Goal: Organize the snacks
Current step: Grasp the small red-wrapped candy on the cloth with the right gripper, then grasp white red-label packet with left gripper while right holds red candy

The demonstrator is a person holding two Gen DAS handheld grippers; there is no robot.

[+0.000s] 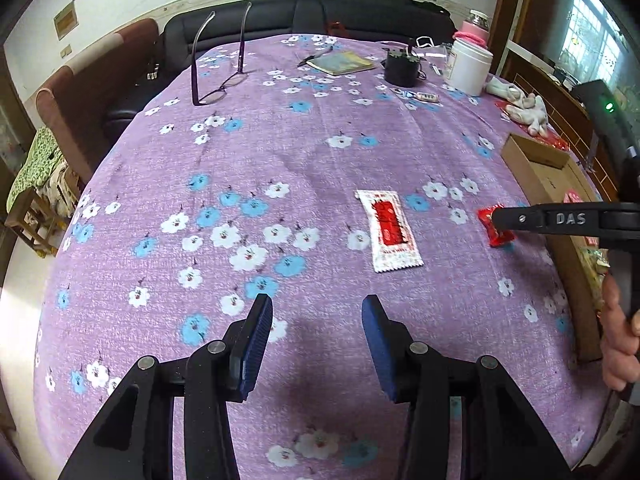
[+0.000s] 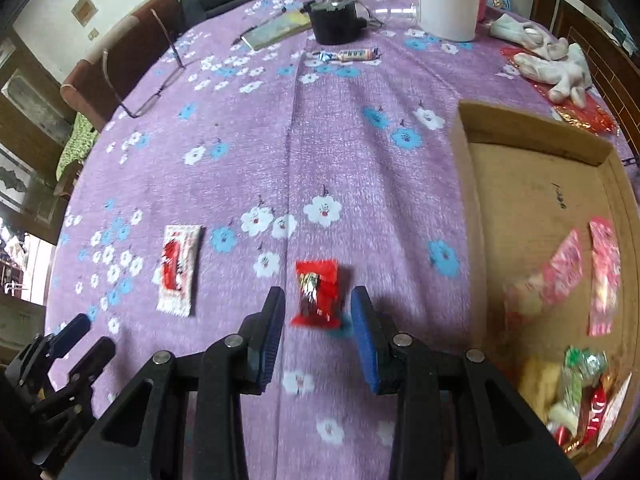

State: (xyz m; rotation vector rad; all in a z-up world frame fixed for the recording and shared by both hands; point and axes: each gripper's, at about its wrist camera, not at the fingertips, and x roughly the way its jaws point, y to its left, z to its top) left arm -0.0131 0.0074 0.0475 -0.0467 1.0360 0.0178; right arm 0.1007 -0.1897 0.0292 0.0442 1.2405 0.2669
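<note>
A small red snack packet [image 2: 317, 294] lies on the purple flowered tablecloth between the fingers of my right gripper [image 2: 318, 312], which is open around it; it also shows in the left wrist view [image 1: 496, 227]. A white-and-red sachet [image 1: 390, 229] lies flat on the cloth ahead of my left gripper [image 1: 318, 320], which is open and empty; the sachet shows in the right wrist view too [image 2: 178, 268]. A cardboard box [image 2: 500, 216] to the right holds several snack packets [image 2: 576, 392]. My left gripper appears low at the left of the right wrist view [image 2: 86, 340].
Glasses [image 1: 218, 88], a notebook [image 1: 342, 62], a black device [image 1: 402, 66], a white jar [image 1: 468, 66], a wrapped candy roll [image 2: 352, 55] and white gloves [image 2: 556, 64] lie at the far side. A dark sofa stands behind the table.
</note>
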